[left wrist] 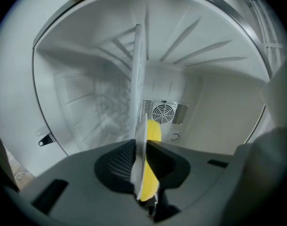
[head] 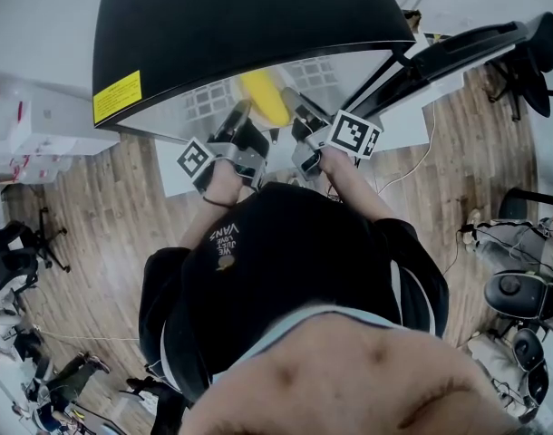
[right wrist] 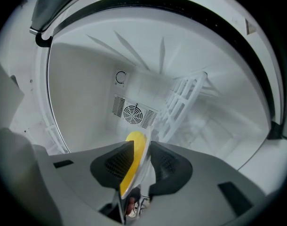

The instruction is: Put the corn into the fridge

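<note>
Corn (left wrist: 153,132) against shelf (left wrist: 139,79), fan (left wrist: 163,112) behind

Fridge cavity (right wrist: 82,79) clear at frame left, through to the fan (right wrist: 133,113) — rack (right wrist: 183,102) obstructs centre right; corn (right wrist: 133,161) blocks lower centre.
</note>
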`<state>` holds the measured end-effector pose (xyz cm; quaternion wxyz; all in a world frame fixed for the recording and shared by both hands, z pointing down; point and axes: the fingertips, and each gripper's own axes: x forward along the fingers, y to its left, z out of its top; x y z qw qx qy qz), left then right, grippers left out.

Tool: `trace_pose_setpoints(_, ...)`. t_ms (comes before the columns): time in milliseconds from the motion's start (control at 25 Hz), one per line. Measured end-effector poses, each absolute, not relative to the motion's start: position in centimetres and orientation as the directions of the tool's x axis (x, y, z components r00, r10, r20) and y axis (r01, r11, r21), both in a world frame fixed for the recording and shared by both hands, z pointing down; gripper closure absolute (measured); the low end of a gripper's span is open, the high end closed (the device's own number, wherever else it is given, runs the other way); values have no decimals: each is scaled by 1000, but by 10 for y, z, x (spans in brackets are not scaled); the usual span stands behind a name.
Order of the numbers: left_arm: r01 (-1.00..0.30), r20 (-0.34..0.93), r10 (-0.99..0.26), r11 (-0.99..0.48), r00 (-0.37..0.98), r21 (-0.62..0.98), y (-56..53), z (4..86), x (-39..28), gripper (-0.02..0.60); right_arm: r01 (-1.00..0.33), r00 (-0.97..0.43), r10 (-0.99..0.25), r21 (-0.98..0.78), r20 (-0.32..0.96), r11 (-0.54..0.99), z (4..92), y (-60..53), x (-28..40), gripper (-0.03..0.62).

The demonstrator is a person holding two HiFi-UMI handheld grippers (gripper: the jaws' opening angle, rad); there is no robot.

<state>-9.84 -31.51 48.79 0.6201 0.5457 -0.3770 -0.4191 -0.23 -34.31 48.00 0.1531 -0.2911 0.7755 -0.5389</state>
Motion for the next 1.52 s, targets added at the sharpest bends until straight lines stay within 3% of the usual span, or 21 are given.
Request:
trace_pose_setpoints(480, 117, 33, -958, 69, 284, 991, -313, 486, -102, 532, -285, -787, -617, -903, 29, 321, 477, -337, 5, 484)
trace_pose_setpoints(1000, 110, 40, -968, 69, 247, 992, -313, 488, -103, 531, -468, -741, -672, -716, -1, 517, 458, -316, 24, 437)
trace_pose_setpoints(1520, 111, -1, -959, 32, 285, 993, -314, 487, -102, 528, -637, -720, -692, -444, 52, 630, 452, -279, 18, 376)
